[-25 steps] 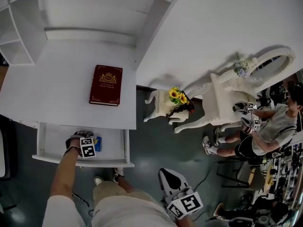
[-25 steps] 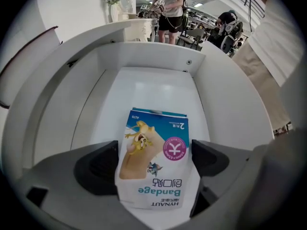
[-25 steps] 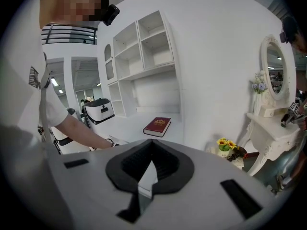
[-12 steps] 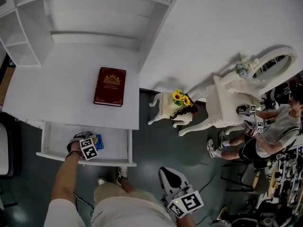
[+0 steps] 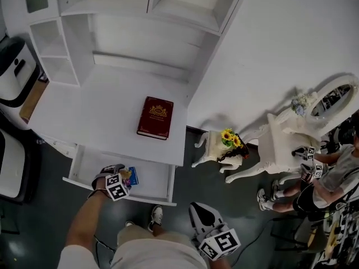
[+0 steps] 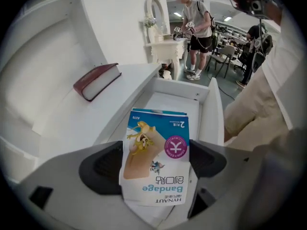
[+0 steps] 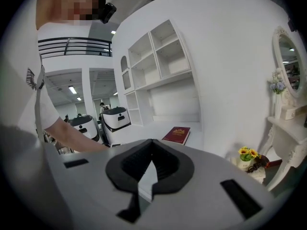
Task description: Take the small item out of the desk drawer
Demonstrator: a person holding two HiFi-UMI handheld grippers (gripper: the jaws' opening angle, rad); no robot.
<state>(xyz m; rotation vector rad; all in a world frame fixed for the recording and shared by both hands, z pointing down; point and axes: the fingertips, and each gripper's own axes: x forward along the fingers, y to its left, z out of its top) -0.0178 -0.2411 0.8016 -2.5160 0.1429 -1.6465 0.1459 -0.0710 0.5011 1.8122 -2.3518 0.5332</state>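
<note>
The desk drawer (image 5: 157,182) stands pulled out below the white desktop (image 5: 95,116). A small blue-and-white bandage box (image 6: 156,157) sits between the pads of my left gripper (image 6: 156,163), which is shut on it. Its jaws have just been closing with the box between them. From the head view the left gripper (image 5: 124,178) holds the box (image 5: 133,176) over the drawer's middle. My right gripper (image 5: 201,213) hangs near the person's legs, right of the drawer. Its jaws (image 7: 152,145) meet at the tips with nothing in them.
A dark red book (image 5: 155,117) lies on the desktop, under white shelves (image 5: 151,4). A small white stool with sunflowers (image 5: 221,145) and a white vanity table with a mirror (image 5: 286,144) stand to the right. A person (image 5: 331,178) sits beyond them.
My left gripper has risen from the drawer floor with the bandage box and rolled a little. The head view has swung, so the desk now sits further right. The right gripper has shifted slightly.
</note>
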